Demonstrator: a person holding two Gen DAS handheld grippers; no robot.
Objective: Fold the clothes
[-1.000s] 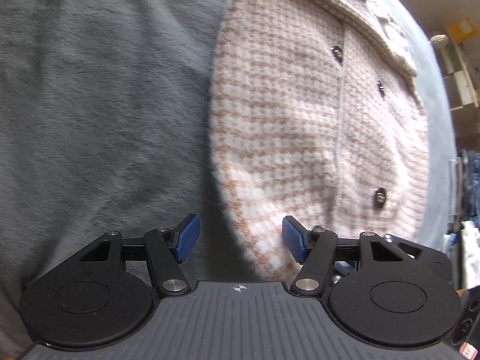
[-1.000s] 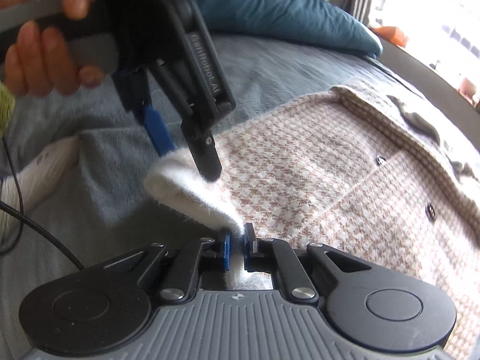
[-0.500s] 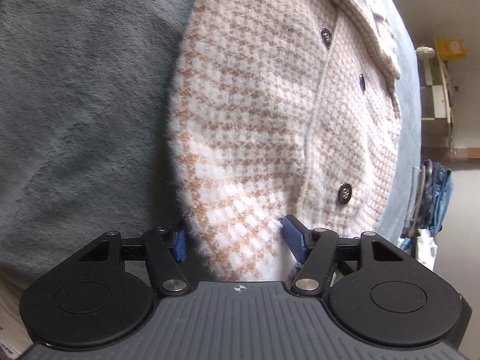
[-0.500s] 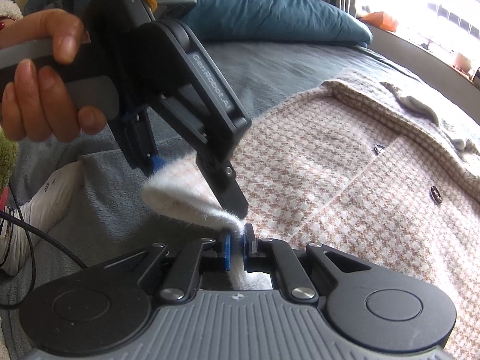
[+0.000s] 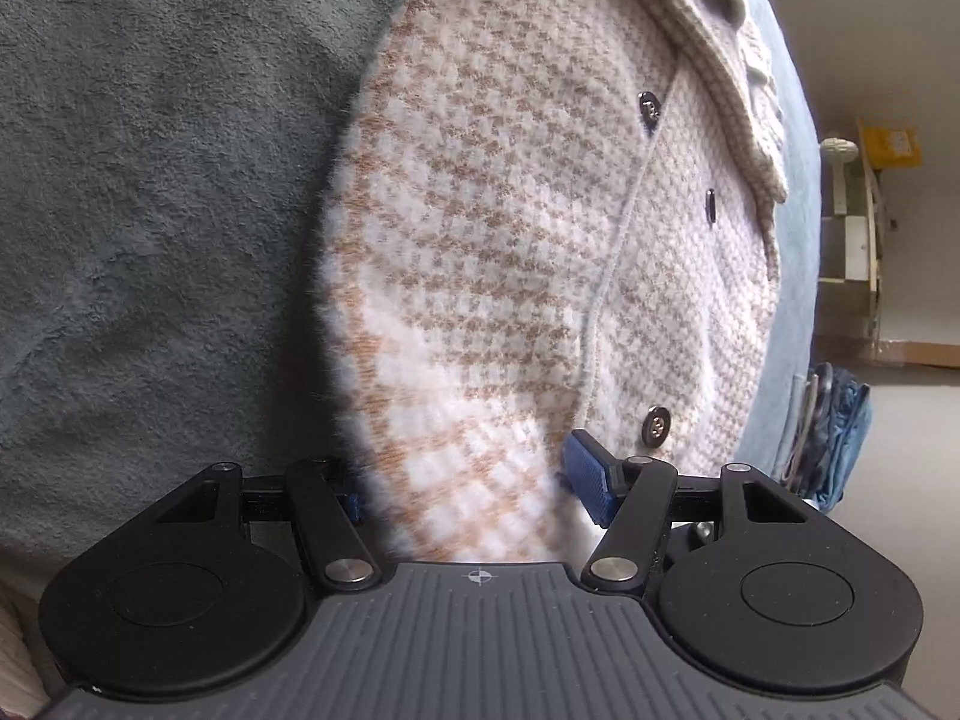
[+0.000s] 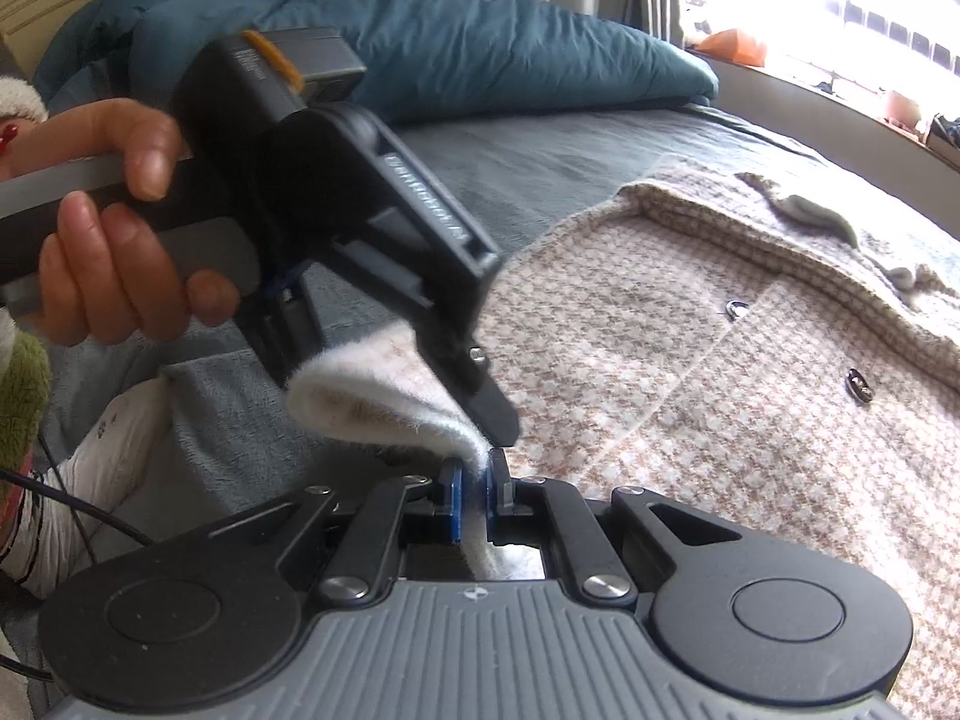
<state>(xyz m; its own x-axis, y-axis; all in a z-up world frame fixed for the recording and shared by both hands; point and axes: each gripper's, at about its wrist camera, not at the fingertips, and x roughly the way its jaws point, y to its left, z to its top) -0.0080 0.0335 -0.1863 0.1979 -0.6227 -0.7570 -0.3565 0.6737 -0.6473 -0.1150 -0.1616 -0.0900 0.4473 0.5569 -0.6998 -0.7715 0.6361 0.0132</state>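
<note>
A beige-and-white houndstooth cardigan with dark buttons lies spread on a grey-green fleece blanket. Seen from the right wrist, my right gripper is shut on the cardigan's near corner and holds it lifted into a curled fold. My left gripper, held by a hand, straddles that raised fold from above. The left wrist view shows the left gripper open, the fabric edge lying between its blue pads. Fabric hides most of the other pad.
A teal duvet is bunched at the head of the bed. A bright window sill runs along the far right. A black cable crosses a white patterned cloth at the left. Blue denim hangs beyond the bed's edge.
The left gripper has come down and rolled so that the cardigan's lifted edge, earlier ahead of its pads, now lies between them. The right gripper has kept its grip in place.
</note>
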